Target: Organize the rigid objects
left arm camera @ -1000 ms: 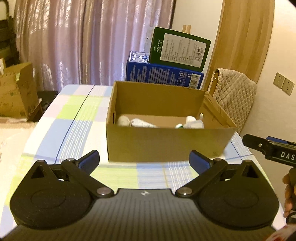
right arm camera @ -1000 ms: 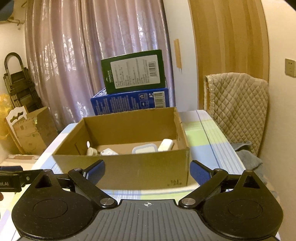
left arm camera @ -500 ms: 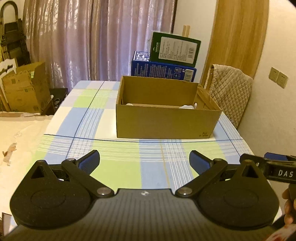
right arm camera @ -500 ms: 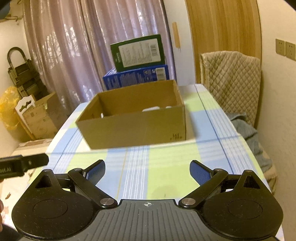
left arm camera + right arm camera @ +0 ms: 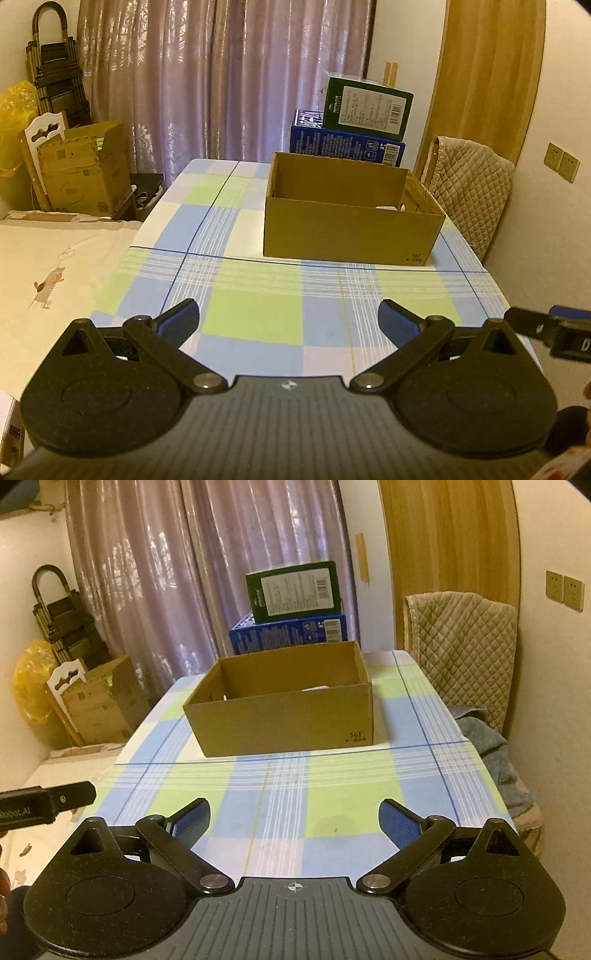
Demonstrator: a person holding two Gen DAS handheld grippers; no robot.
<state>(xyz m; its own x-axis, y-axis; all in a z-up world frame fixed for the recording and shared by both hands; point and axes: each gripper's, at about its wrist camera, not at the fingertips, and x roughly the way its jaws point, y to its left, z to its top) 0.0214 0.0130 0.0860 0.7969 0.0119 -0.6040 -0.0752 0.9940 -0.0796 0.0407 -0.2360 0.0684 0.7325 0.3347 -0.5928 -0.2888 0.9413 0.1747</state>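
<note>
An open cardboard box (image 5: 347, 230) stands on the far half of the checked tablecloth (image 5: 258, 314); it also shows in the right wrist view (image 5: 288, 720). Only slivers of white objects (image 5: 388, 208) show above its front wall. My left gripper (image 5: 288, 321) is open and empty, low over the near part of the table. My right gripper (image 5: 295, 821) is open and empty, also well back from the box. Each gripper's body shows at the edge of the other's view.
A blue box (image 5: 343, 146) with a green box (image 5: 369, 109) on it stands behind the cardboard box. A quilt-covered chair (image 5: 472, 192) is at the right. A cream bed (image 5: 55, 266) and cardboard boxes (image 5: 85, 170) lie at the left.
Both grippers have pulled back from the box toward the near table edge. The box now looks smaller and farther, its contents mostly hidden. Both stay open.
</note>
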